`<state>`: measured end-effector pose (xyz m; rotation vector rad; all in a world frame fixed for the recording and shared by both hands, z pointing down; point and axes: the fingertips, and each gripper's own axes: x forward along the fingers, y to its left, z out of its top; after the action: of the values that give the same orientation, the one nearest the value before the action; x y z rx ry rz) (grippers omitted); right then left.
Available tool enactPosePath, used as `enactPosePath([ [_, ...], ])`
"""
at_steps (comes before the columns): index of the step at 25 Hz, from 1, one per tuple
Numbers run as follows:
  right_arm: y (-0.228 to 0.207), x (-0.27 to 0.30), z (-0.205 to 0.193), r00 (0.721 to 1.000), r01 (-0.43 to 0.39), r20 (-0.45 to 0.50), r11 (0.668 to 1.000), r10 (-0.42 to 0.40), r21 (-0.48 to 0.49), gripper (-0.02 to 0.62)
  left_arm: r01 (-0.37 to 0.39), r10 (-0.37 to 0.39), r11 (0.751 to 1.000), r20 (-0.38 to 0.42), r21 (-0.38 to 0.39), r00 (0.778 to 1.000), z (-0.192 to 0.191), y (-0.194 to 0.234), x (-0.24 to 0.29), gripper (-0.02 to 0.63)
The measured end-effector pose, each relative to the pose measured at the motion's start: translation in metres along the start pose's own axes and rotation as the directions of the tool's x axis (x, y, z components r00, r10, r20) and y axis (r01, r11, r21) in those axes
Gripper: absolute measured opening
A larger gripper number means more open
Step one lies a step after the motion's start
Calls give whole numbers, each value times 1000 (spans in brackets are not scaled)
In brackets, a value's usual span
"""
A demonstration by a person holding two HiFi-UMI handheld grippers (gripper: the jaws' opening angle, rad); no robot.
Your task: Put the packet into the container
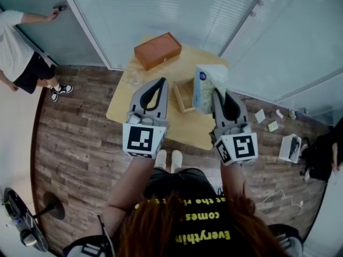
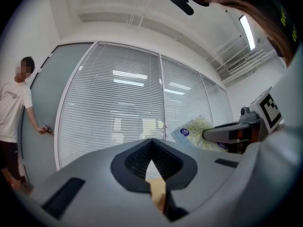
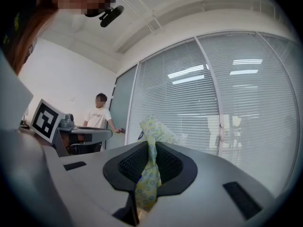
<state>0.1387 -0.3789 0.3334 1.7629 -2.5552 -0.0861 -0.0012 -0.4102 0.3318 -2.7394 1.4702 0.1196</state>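
My right gripper (image 1: 216, 92) is shut on a pale packet with a small flower print (image 1: 205, 86), holding it upright in the air above the right part of the table. In the right gripper view the packet (image 3: 149, 174) is pinched between the jaws of the right gripper (image 3: 150, 143), and its top sticks out beyond them. A small open wooden container (image 1: 182, 96) sits on the table just left of the packet. My left gripper (image 1: 161, 82) hovers to the left of the container, shut and empty; its tips (image 2: 152, 143) meet. The packet (image 2: 195, 131) also shows in the left gripper view.
An orange-brown box (image 1: 157, 50) lies at the table's far edge. The small light wooden table (image 1: 131, 108) stands against glass walls with blinds. A person (image 1: 19, 50) stands at a door at far left. A white box (image 1: 290, 148) and paper scraps lie on the floor at right.
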Motion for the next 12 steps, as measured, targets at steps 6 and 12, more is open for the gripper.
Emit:
enactPosePath([
  [6,-17,43,-77,975,-39,-218,997,52,64,60,-14,14,1000,3,0,1000,-4,-1,-1,0],
  [12,-30,88,-167,886,-44,-459,998,64,55,58,-29,29,1000,-12,2,1000,-8,0,-3,0],
])
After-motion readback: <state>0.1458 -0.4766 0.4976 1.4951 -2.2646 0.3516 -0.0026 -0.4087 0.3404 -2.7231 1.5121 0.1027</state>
